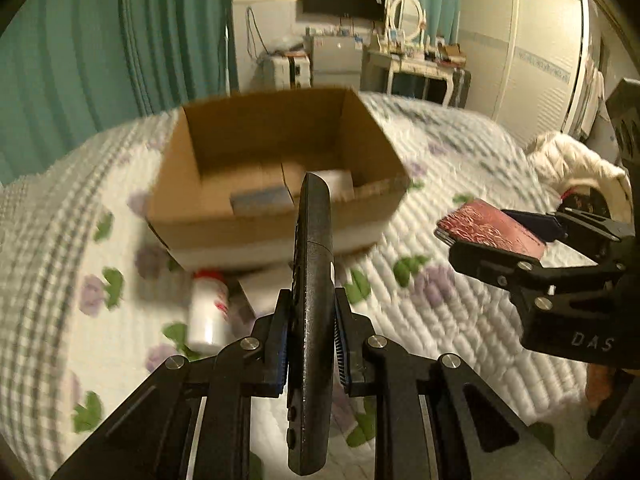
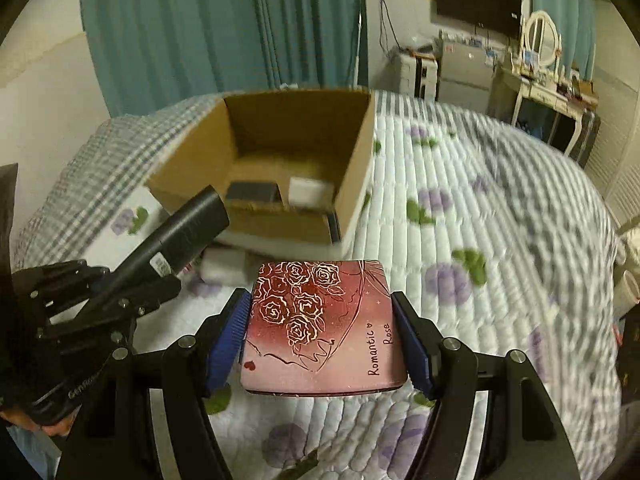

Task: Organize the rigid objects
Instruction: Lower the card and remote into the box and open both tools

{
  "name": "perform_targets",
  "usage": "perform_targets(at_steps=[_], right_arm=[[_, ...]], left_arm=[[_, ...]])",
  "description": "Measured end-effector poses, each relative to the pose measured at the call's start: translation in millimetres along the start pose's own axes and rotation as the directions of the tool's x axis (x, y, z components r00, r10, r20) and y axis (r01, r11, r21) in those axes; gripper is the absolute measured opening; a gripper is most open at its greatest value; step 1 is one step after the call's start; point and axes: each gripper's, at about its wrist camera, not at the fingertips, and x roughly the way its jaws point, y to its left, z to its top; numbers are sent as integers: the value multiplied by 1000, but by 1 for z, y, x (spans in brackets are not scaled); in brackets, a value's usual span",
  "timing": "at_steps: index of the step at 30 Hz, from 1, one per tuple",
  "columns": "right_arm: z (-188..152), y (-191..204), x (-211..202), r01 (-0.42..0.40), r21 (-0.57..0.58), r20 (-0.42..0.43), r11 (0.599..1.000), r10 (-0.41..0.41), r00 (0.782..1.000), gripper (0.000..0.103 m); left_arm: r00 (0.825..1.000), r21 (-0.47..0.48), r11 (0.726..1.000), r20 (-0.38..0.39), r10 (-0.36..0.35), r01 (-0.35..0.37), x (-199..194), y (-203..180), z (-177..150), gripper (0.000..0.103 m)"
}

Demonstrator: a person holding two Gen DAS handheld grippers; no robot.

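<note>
L tongs (image 1: 310,344) were clamped on the remote (image 1: 314,320), gripping it edge-on w/ pads on its flat faces, roughly mid-length; the long end stuck out fwd toward the box (image 1: 276,168) and the short end hung back between the arms. Judged stiff plastic, light, prob. a bit slick, so a mid-body hold across the faces looked right, though the long overhang could let it pivot if bumped. It hung in the air above the bed (image 1: 460,308), near the box's front wall but not over the opening yet.

Below it on the quilt lay a white bottle (image 1: 208,312) w/ red cap, on its side, just in front of the box; rigid, round, likely to roll, so best taken across the body. Sth pale and flat lay beside it, too blurred to name.

The box sat open on the bed w/ two small items inside: a dark one (image 2: 252,192) and a white one (image 2: 312,190), side by side on the floor near the front wall.

R tongs (image 2: 326,334) were shut on the tin (image 2: 324,328), a flat pink-red case w/ rose print, held by its two side edges, lid face up, roughly level. Looked hard-shelled and smooth; whether metal or plastic couldn't tell. Edge grip on a slick case risks slipping, so keep it level. It was airborne, short of the box, R of the remote, the two apart.
</note>
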Motion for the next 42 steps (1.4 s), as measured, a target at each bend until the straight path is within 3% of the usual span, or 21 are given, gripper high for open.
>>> perform_targets(at_steps=[5,9,17,24,30,35,42], right_arm=[[40,15,-31,25,-65,73,998,-21,997,69],[85,22,-45,2,-73,145,997,9,989,69],[139,31,-6,-4,-84,196,996,21,980,69],[150,19,72,-19,-61,145,998,27,989,69],[145,12,113,-11,-79,128,997,21,992,69],[144,5,130,-17,-73,116,997,25,993,70],[152,0,126,-38,-39,162,999,44,986,75]], left_arm=[[998,-33,999,64,6,-4,-20,15,33,19],[996,-60,998,89,27,-21,-22,32,63,19],[994,-81,994,78,75,-69,21,61,101,19],[996,-39,996,37,77,-75,75,68,103,19],[997,-42,996,-14,79,-79,113,72,100,19],[997,-35,996,-17,77,-77,123,71,99,19],[996,-24,996,-13,89,-89,118,67,98,20]])
